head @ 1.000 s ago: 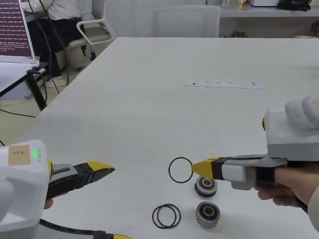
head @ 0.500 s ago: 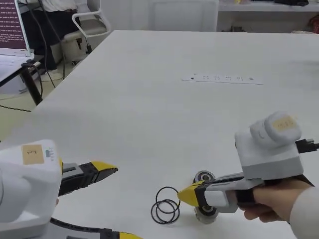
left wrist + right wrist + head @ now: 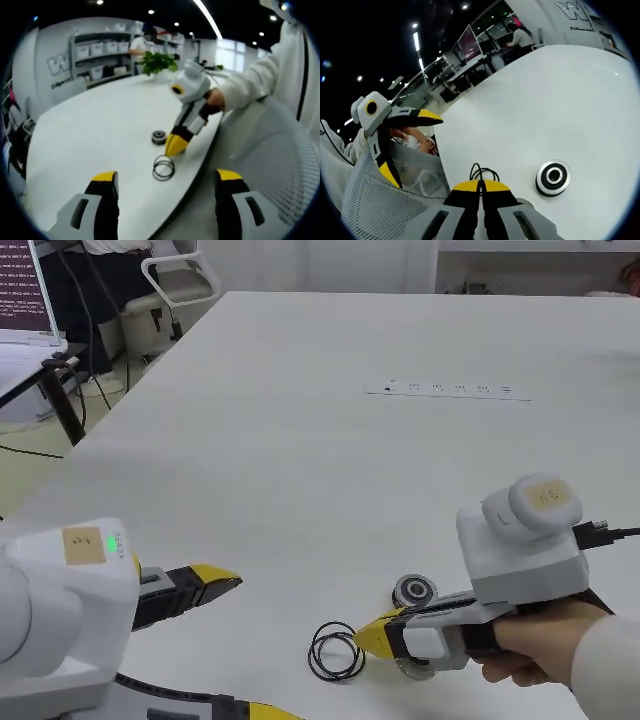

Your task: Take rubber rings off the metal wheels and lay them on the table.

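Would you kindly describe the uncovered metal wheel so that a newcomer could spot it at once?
On the large white table, find the right gripper with yellow tips, pointing at a heap of thin black rubber rings. Just beyond it lies a small round metal wheel: a thick dark-rimmed disc with a silver hub, unlike the wire-thin rings.

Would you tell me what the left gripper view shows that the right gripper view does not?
Of the two, the left gripper view has the potted plant and shelves of bins. The right gripper view has the monitor. Both share the white table, rubber rings, one metal wheel, the open left gripper and the shut right gripper.
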A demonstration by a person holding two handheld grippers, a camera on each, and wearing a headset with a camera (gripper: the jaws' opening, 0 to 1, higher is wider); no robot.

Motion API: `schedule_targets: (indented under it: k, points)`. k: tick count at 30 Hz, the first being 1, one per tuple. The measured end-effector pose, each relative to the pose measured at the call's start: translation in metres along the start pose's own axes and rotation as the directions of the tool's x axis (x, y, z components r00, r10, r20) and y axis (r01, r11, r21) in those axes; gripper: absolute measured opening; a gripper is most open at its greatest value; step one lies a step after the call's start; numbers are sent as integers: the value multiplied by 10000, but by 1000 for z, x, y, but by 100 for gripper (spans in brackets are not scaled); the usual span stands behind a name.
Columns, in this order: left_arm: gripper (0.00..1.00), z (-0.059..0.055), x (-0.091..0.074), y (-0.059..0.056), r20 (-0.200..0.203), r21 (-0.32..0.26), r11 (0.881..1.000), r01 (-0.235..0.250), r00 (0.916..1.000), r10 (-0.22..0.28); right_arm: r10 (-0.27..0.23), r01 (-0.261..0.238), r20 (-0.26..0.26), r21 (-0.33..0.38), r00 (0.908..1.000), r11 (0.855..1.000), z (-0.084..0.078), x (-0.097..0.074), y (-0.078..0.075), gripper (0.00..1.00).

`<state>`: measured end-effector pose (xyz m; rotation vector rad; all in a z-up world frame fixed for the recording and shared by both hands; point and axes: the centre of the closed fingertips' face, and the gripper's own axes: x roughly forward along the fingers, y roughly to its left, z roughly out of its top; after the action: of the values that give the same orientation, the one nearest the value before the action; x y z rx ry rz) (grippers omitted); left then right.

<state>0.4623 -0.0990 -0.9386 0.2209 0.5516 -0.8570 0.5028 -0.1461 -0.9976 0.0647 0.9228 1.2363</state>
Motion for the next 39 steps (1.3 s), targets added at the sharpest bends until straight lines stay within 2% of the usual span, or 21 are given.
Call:
schedule_targets:
  k: [8,18,34,39]
  points:
    - [78,1,0,2,87,-34,10000,-86,9999,86,-98,83,-330,-440,9994,9990,-6,5,0,0]
    - [77,0,0,2,-18,7,10000,-87,10000,87,-466,407,-577,-995,9972,9942,-9,7,-6,0]
    - [77,-3,-1,5,-86,-8,9998,-216,9997,216,-699,617,-542,-1400,9961,9882,-6,6,-10,6]
    - [77,-4,-2,7,-120,30,9995,-328,9994,329,-792,757,-214,-1352,9966,9879,3,-1,-11,7]
